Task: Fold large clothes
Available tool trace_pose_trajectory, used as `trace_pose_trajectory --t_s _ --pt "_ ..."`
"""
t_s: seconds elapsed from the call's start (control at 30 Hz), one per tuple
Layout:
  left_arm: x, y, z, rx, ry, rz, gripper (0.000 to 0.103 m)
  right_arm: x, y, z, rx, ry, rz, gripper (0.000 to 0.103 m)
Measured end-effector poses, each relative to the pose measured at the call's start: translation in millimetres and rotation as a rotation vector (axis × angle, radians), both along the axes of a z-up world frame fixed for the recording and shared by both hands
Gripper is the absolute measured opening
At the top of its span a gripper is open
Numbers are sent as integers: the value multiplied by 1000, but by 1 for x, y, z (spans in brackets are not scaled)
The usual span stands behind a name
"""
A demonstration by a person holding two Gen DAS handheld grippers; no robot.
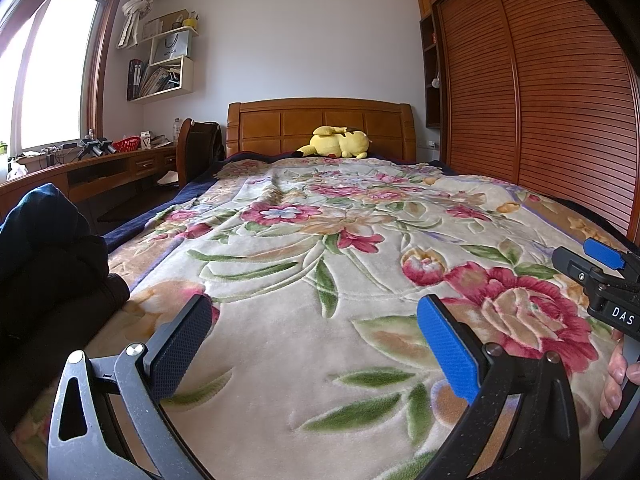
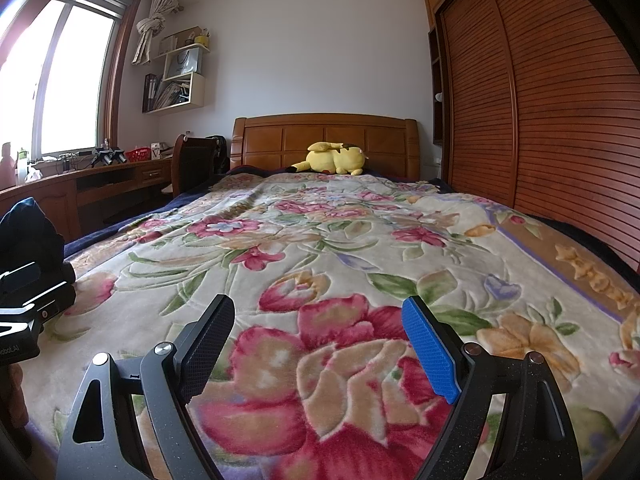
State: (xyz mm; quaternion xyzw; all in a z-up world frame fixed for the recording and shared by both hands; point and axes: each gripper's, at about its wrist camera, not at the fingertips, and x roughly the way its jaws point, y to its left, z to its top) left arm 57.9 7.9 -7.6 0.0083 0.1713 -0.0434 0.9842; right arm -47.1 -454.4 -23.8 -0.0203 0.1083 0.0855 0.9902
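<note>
The left gripper (image 1: 316, 344) held its jaws wide apart with nothing between them, only the floral blanket (image 1: 320, 240) below; the right gripper (image 2: 318, 344) stood just as wide and just as empty. Whether either one's fingertips touched the blanket could not be told. Ahead of both, the blanket ran flat and open to the far headboard (image 1: 320, 124), where a yellow plush toy (image 1: 334, 142) lay. On the right the bed's edge sat close beside the slatted wardrobe doors (image 1: 540, 100); on the left a gap separated it from the desk (image 1: 100, 168). The dark clothes (image 1: 48, 264) lay heaped at the near left edge — cut off by the frame, their shape hard to make out.
</note>
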Motion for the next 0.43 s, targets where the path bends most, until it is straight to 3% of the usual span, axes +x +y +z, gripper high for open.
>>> trace_pose_trajectory --t_s 0.43 --pt "0 0 0 0 0 0 103 0 -1 0 0 -1 1 87"
